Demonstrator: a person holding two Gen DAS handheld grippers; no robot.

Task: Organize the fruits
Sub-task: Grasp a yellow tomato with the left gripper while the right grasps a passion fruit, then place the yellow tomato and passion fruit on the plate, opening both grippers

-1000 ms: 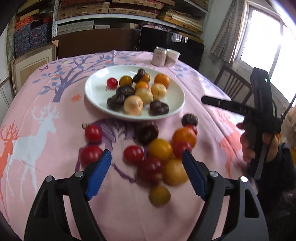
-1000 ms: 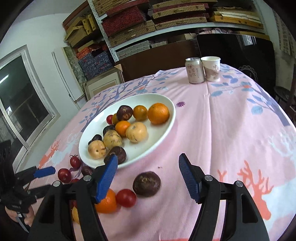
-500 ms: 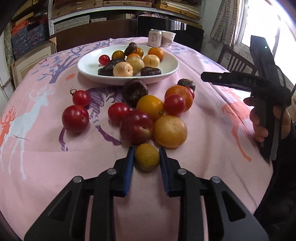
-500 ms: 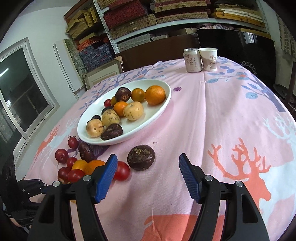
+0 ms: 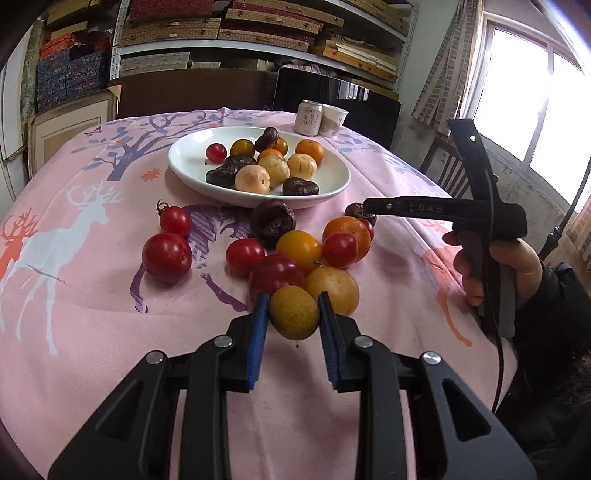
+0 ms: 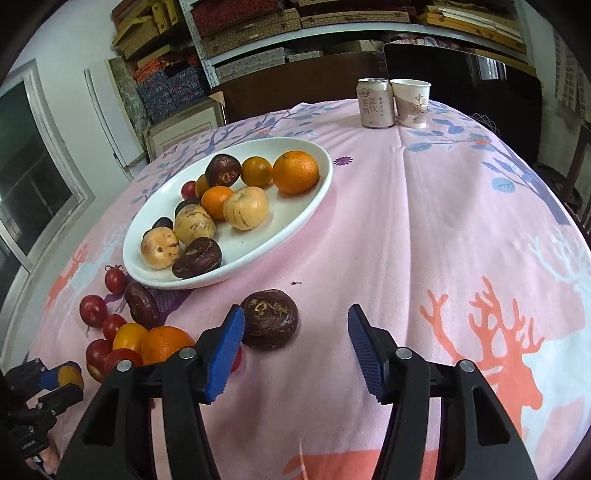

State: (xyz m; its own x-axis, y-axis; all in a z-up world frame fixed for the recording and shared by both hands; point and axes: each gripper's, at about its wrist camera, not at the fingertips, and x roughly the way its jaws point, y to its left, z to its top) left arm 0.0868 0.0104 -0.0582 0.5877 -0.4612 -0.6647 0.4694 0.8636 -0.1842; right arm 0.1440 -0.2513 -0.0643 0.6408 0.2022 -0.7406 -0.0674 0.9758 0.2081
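Left claw (image 5: 293,314) is clamped on a yellow fruit (image 5: 294,312), held just above the table (image 5: 92,295) beside the loose fruit pile. Right claw (image 6: 295,349) is spread wide, a dark fruit (image 6: 269,319) lying near its left finger. Further fruit is held on the plate (image 6: 295,221).

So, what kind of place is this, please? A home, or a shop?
Probably a lived-in home room also used for storage: a round table under a pink deer-print tablecloth, metal shelves stacked with flat boxes, and a plate of fruit beside a drink can. A shop backroom is possible.
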